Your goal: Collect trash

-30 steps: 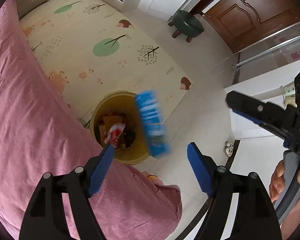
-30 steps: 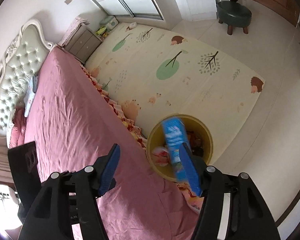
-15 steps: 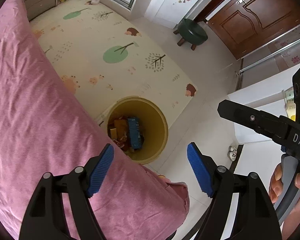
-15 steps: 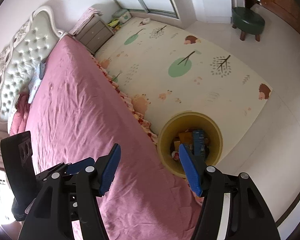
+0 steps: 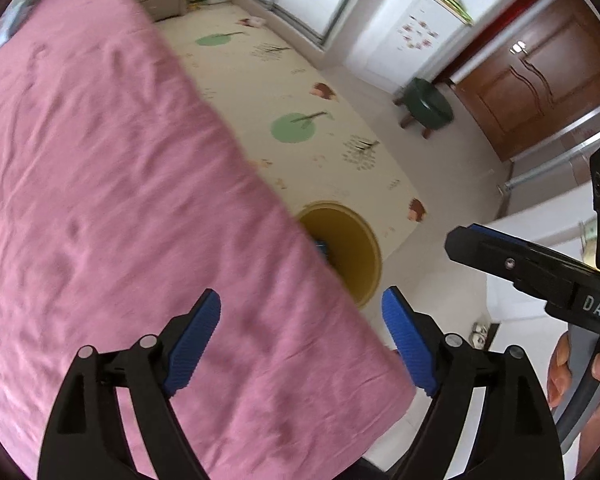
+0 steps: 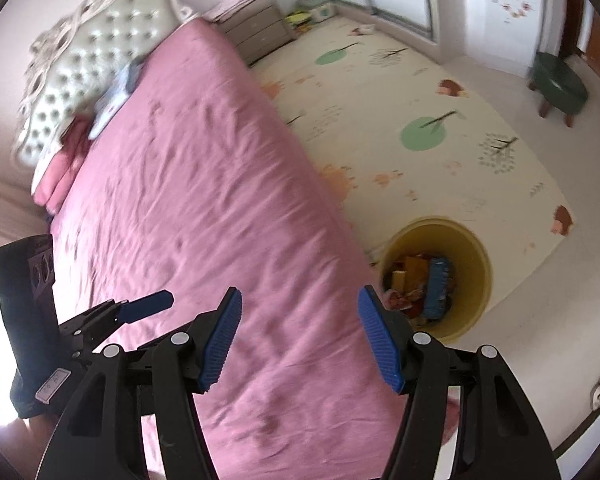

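A yellow round bin point(image 6: 468, 248) stands on the floor beside the pink bed point(image 6: 204, 208). It holds a blue packet point(image 6: 438, 284) and other wrappers. In the left wrist view the bed edge hides half of the bin point(image 5: 352, 240). My left gripper point(image 5: 302, 336) is open and empty above the bed's corner. My right gripper point(image 6: 300, 336) is open and empty above the bed, left of the bin. The right gripper also shows at the right of the left wrist view point(image 5: 520, 260).
A cream play mat point(image 6: 420, 112) with tree prints covers the floor beyond the bin. A green stool point(image 6: 560, 84) stands at the far right near a brown door point(image 5: 532, 80). A padded headboard point(image 6: 84, 76), pillows and a drawer unit point(image 6: 256, 32) are at the bed's far end.
The blue packet dropped from mid-air into the yellow bin. Both grippers have since swung left and back over the bed, so the bin now sits lower right and partly hidden.
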### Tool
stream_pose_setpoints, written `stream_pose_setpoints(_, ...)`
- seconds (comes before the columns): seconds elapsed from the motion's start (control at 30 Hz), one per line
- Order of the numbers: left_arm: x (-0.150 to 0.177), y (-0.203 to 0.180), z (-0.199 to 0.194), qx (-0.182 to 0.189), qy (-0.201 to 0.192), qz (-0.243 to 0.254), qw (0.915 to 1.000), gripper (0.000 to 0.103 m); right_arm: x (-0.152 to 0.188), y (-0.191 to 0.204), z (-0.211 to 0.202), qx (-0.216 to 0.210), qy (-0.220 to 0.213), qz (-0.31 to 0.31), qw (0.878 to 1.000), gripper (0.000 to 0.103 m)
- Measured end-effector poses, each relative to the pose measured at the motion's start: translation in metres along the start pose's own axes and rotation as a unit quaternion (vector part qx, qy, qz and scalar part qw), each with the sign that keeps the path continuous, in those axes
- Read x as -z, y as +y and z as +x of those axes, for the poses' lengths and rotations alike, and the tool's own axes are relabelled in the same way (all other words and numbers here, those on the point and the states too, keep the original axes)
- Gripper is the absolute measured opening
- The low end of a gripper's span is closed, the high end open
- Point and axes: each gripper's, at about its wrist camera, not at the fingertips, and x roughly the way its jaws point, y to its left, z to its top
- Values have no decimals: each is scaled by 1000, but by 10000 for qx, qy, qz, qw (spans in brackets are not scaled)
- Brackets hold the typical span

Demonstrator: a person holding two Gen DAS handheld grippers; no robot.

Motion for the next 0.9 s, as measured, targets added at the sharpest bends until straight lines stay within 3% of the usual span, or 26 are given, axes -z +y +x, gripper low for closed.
stream_pose_setpoints(0.2,43,65,-44,-350,-156,-640,9972,84,22,70,16,-212,307,-570,9977,60)
stream_pose_setpoints(0.43,106,122,-94,-657,-404,-1468,9862,86,54,142,35,-469,717,-1194,9891,60)
stream_pose_setpoints(0.67,149,142,-128,-893,-695,-1883,9756,89,80,196,36,-670,845,-1629,9807,63)
stream_pose_setpoints(0.9,166,145,-164,-1301,-1261,-2028,9623,95,91,231,17,-627,573,-1974,9766,72)
